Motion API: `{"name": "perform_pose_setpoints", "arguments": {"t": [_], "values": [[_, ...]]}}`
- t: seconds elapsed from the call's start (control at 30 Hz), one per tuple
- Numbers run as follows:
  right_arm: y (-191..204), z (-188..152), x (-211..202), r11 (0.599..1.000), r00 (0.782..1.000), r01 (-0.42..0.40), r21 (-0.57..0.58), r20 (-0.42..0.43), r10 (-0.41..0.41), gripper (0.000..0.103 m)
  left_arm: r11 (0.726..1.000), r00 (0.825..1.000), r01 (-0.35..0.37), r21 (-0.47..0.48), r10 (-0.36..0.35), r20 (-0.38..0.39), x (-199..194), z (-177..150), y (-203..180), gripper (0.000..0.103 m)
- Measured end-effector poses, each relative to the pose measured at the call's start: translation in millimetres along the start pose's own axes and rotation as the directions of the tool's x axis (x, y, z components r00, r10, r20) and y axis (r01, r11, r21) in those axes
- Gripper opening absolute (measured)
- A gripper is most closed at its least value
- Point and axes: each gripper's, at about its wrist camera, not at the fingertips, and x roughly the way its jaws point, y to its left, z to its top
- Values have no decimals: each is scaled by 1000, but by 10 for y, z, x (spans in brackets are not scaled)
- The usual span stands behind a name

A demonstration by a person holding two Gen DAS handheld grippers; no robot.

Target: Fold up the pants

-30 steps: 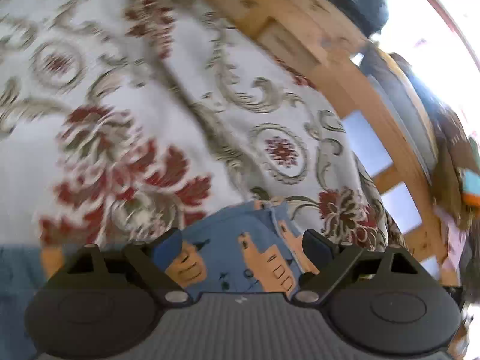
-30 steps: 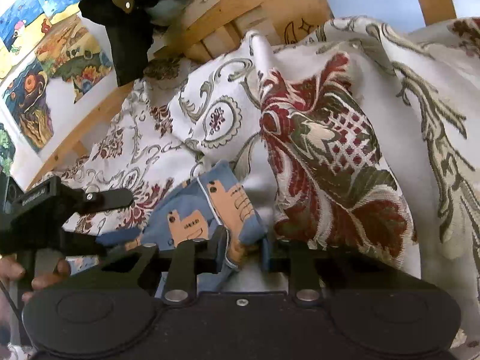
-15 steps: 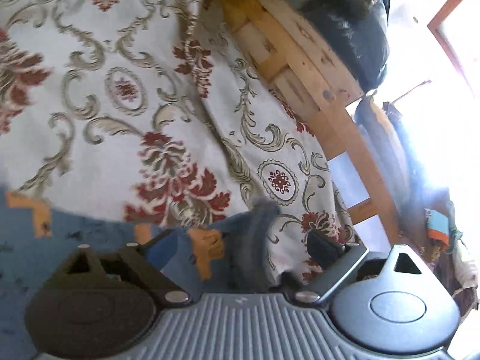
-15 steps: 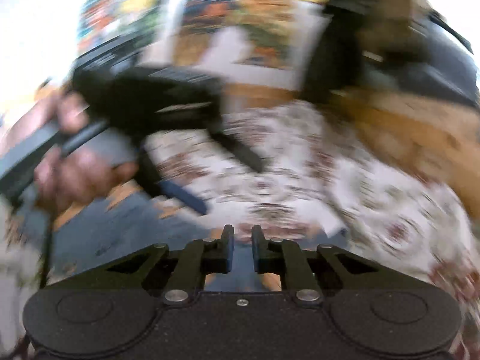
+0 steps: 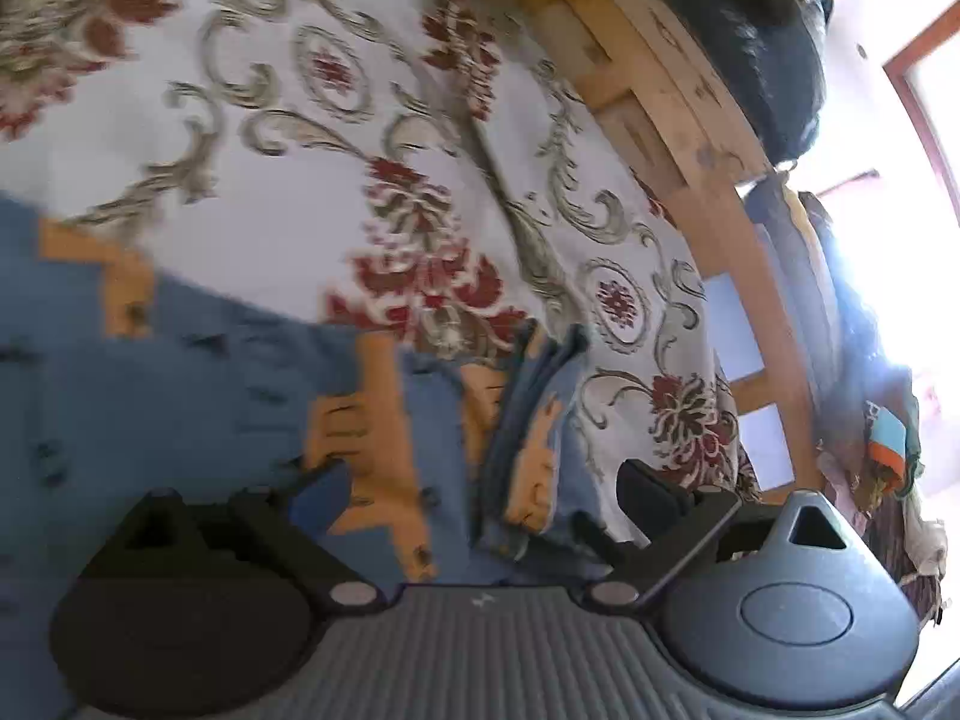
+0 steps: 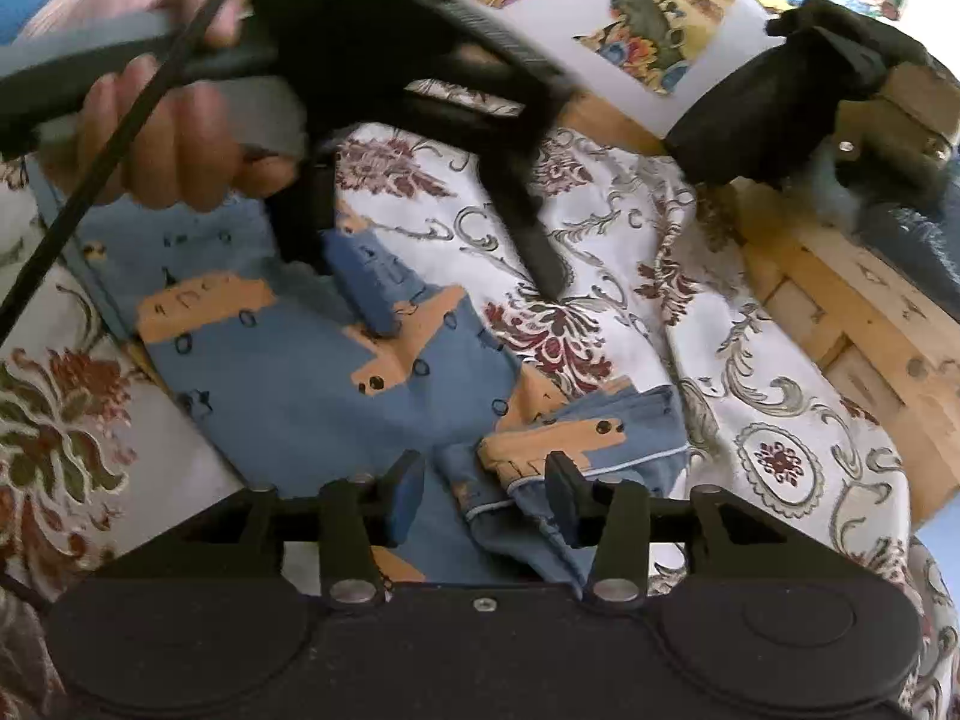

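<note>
Blue pants (image 6: 288, 396) printed with orange vehicles lie flat on a floral bedspread (image 6: 750, 372). A folded end with white piping (image 6: 576, 444) is turned over at their near right edge. My right gripper (image 6: 486, 495) is open just above that end, with the cloth lying loose between its fingers. A hand holds my left gripper (image 6: 456, 276) open over the pants' far edge, one blue pad (image 6: 366, 288) low on the cloth. In the left wrist view the pants (image 5: 180, 408) fill the lower left, under the open left gripper (image 5: 480, 492).
A wooden bed frame (image 6: 852, 300) runs along the right, seen too as the frame (image 5: 666, 96) in the left wrist view. Dark clothing (image 6: 798, 84) hangs over it. Colourful pictures (image 6: 630, 6) cover the wall behind. A bright window (image 5: 900, 210) lies beyond the frame.
My right gripper, shut on the pants' end half a second ago, has opened and the end now lies folded over on the pants. The left gripper stays open.
</note>
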Motion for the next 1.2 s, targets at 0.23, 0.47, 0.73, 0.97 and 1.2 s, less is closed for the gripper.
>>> {"name": "perform_pose_setpoints", "arguments": {"t": [0.23, 0.47, 0.73, 0.97, 1.2], "values": [[115, -75, 147, 996, 999, 7, -90, -38, -10, 52, 997, 1000, 5, 79, -4, -18, 334, 176, -242, 98], [94, -86, 191, 994, 999, -7, -106, -39, 3, 25, 990, 997, -68, 124, 72, -21, 613, 315, -391, 97], [-217, -106, 86, 992, 999, -39, 119, 12, 38, 2, 990, 998, -65, 121, 66, -6, 546, 302, -438, 97], [-218, -116, 97, 992, 1000, 7, 129, 10, -8, 32, 994, 998, -67, 84, 68, -7, 431, 249, -346, 97], [-143, -124, 220, 994, 1000, -20, 106, -21, 23, 52, 992, 997, -82, 93, 82, 1, 427, 235, -347, 97]]}}
